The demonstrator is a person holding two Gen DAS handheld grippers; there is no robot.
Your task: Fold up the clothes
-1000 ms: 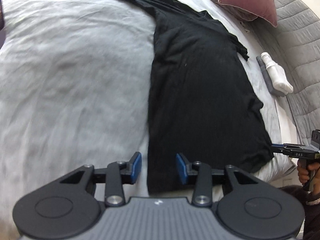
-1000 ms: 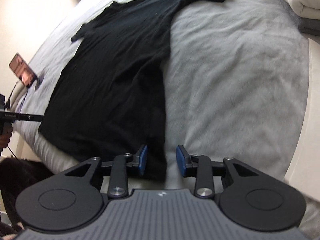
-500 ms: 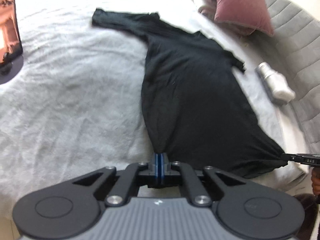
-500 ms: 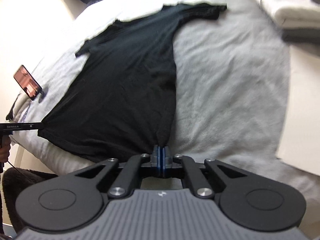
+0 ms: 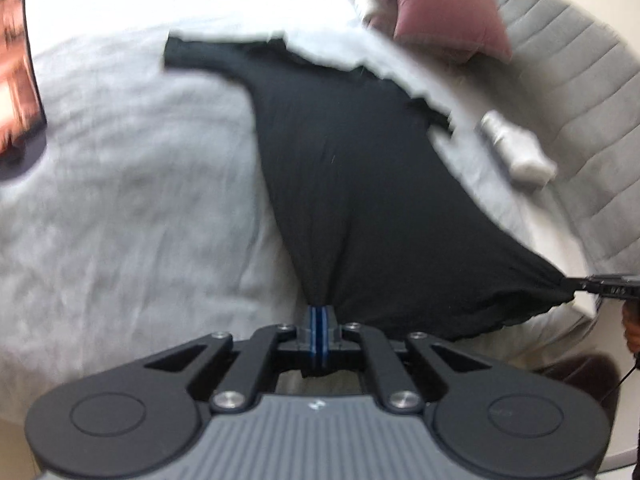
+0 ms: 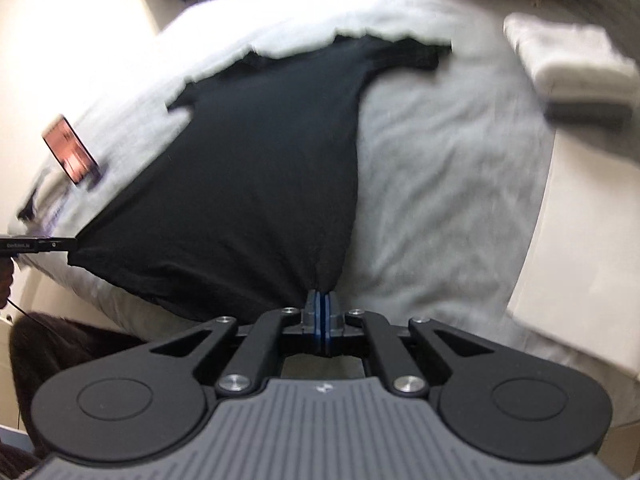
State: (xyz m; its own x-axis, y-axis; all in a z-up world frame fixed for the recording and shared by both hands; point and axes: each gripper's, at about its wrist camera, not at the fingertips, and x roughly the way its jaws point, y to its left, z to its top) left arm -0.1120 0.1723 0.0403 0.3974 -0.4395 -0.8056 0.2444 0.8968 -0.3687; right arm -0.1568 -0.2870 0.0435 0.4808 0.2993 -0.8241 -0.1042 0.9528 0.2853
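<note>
Both grippers' jaws clamped tight, left gripper [image 5: 319,322] and right gripper [image 6: 322,312] pinching black shirt [image 5: 360,184] hem corners

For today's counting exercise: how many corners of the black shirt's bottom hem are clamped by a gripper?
2. The left gripper pinches one hem corner of the black shirt; the right gripper pinches the other. Both sleeves lie free on the bed.

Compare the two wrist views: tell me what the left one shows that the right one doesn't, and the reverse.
Only the left wrist view shows the pink pillow, the grey headboard and the rolled white socks. Only the right wrist view shows the folded white towel. Both show the black shirt on the grey bedspread, each bottom corner pinched by the left gripper or the right gripper.
</note>
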